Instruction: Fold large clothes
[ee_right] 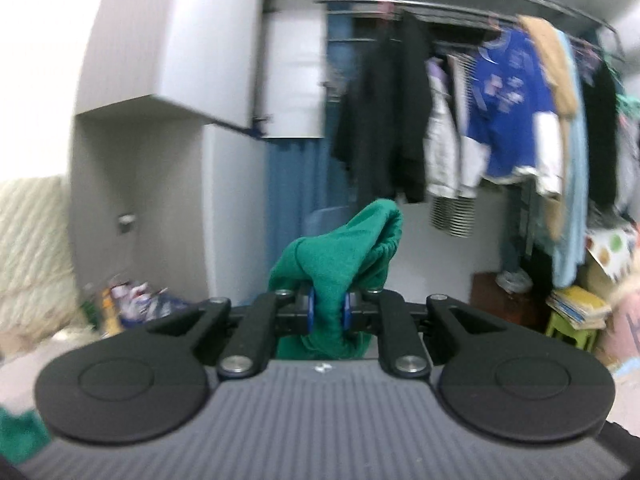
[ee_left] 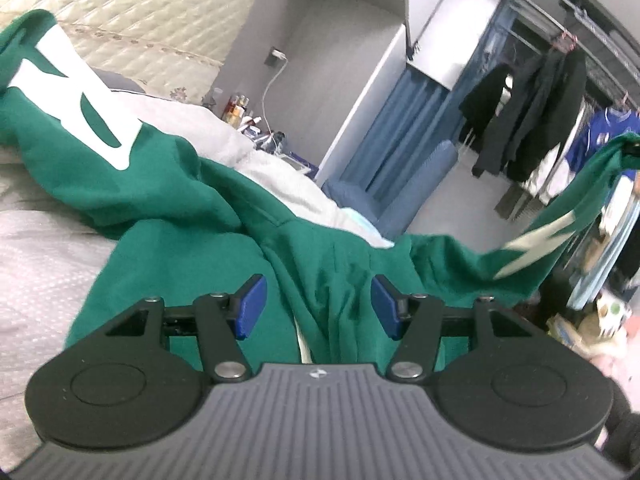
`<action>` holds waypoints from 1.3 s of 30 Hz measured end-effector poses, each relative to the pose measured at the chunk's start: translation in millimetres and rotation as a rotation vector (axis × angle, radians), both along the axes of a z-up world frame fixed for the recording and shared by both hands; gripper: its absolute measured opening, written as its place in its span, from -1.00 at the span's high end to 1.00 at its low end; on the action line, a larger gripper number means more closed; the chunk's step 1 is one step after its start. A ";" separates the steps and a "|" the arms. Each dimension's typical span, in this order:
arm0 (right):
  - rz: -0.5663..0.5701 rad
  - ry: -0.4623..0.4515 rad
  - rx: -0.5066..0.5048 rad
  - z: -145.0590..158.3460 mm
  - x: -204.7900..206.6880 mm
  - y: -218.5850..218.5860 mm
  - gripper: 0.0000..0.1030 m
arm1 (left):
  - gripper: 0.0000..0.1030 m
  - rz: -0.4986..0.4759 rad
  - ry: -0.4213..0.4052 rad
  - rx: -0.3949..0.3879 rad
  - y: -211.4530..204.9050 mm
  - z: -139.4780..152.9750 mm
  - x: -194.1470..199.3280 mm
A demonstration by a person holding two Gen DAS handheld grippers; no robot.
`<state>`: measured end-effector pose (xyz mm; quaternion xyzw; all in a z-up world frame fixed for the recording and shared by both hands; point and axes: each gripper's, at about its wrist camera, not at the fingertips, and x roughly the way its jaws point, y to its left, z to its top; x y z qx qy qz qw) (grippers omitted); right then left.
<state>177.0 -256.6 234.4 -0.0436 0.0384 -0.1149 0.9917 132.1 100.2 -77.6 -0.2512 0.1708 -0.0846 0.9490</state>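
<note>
Right tool (ee_right: 329, 312) pinches green sweatshirt (ee_right: 340, 252) (left tool (ee_left: 318, 306) agape).

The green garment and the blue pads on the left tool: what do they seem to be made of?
Green garment: looks like thick knit cotton or fleece, matte, with soft heavy folds and flat white printed shapes. Blue pads on the left tool: probably smooth plastic or rubber, slightly glossy.
</note>
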 end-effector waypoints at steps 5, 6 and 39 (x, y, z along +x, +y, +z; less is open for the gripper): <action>0.115 0.006 -0.027 -42.8 -18.1 83.2 0.69 | -0.23 0.037 -0.017 -0.084 20.5 6.4 -7.4; 0.130 0.009 -0.027 -52.1 -21.2 95.2 0.69 | -0.23 0.045 -0.012 -0.102 25.2 7.5 -5.5; 0.539 0.571 0.374 -246.1 -105.1 139.1 -0.30 | -0.24 -0.049 0.011 -0.304 50.8 -12.7 15.6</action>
